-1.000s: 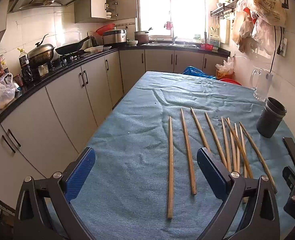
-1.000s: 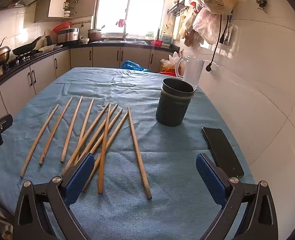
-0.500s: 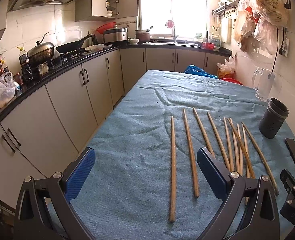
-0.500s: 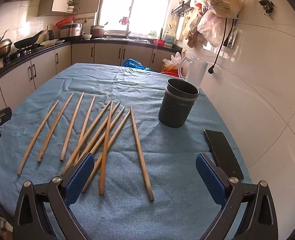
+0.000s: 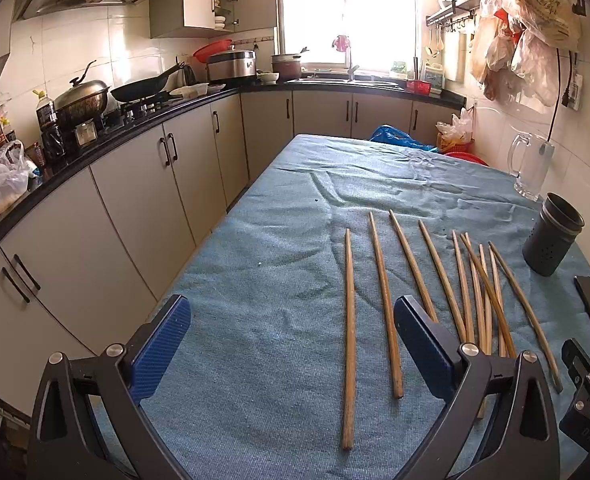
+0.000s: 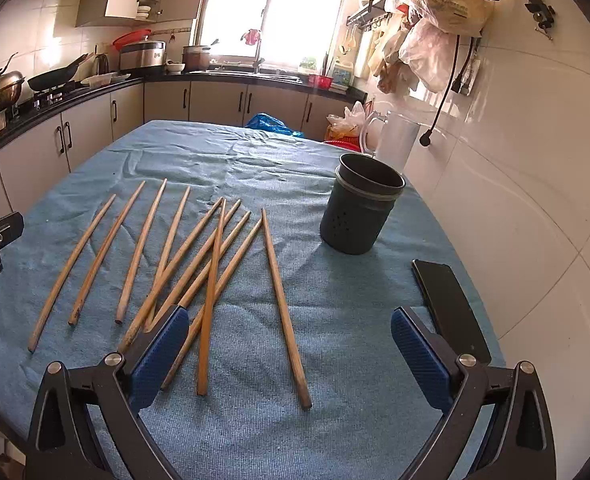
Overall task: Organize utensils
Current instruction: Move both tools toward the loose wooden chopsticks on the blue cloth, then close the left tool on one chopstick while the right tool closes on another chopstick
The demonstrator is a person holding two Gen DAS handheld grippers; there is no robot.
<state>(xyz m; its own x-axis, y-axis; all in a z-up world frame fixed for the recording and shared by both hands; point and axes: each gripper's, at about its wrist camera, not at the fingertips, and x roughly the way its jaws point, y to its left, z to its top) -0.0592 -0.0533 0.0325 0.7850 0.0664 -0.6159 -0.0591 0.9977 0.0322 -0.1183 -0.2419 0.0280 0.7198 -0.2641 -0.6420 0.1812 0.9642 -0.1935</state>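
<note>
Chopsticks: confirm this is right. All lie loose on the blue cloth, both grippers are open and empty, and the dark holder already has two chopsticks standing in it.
One detail is wrong: the dark holder is empty, as the right wrist view shows. The chopsticks all lie loose on the blue cloth, and the left gripper and right gripper are open and empty.

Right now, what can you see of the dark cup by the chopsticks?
The cup is a dark grey cylinder, plastic or metal by its look, with a wider collar at the rim and small holes in its side. It stands upright on the blue cloth, looks empty, right of the chopsticks, touching nothing else. A phone lies nearer, apart.
</note>
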